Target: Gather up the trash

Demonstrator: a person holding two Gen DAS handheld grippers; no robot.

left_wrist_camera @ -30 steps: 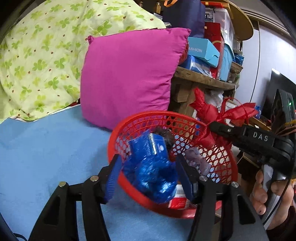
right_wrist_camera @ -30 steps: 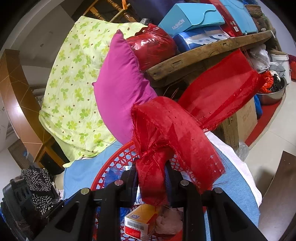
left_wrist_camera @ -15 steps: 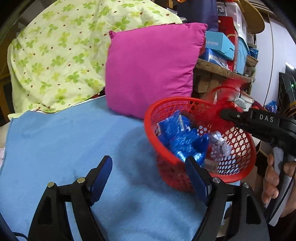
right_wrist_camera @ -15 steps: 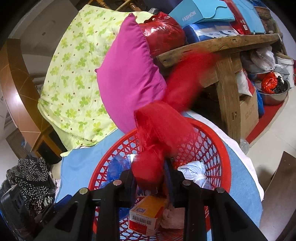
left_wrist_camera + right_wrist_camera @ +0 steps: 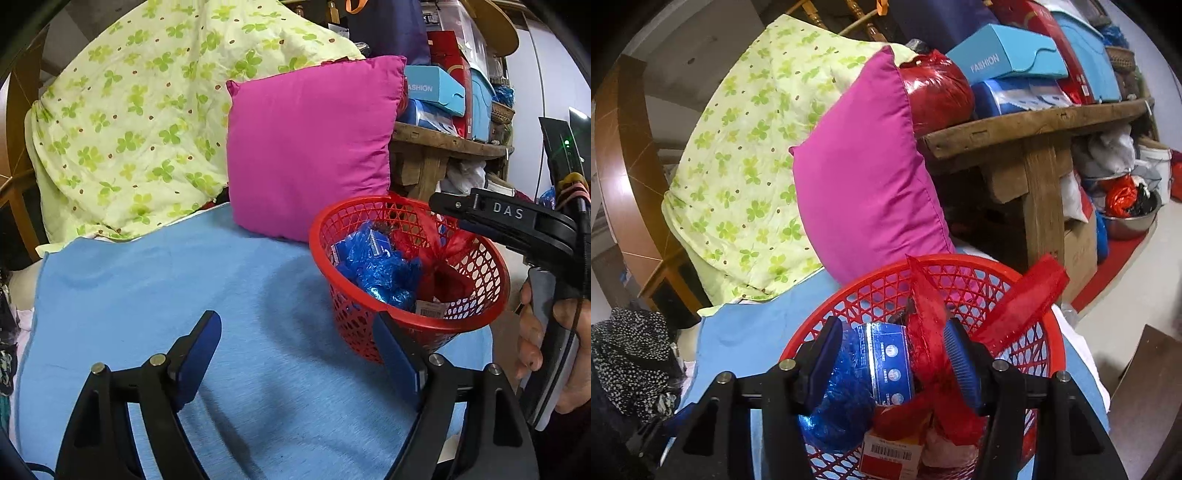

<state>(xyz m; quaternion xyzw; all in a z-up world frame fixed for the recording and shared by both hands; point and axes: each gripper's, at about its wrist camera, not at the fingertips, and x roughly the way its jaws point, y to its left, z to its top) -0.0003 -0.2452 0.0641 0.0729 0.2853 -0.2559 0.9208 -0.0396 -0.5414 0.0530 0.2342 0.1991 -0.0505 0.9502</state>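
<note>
Both my grippers have just been opening: left gripper [image 5: 295, 358] empty over the blue cloth [image 5: 147, 295], right gripper [image 5: 892, 360] parted, red mesh ribbon [image 5: 927, 332] loose between its fingers above the red plastic basket [image 5: 1052, 354]. Ribbon's tail overhangs the right rim; it may snag and drag out.

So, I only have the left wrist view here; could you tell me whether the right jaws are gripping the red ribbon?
Observer: No. The right gripper jaws have just been opening, and the red ribbon lies unpinched between them, over the red basket.
Operator: Is all of it inside?
Observer: One tail sticks up past the rim on the right.
Operator: Any trash beyond the basket?
Observer: A steel bowl on the floor past the wooden bench holds red and black bags.
</note>
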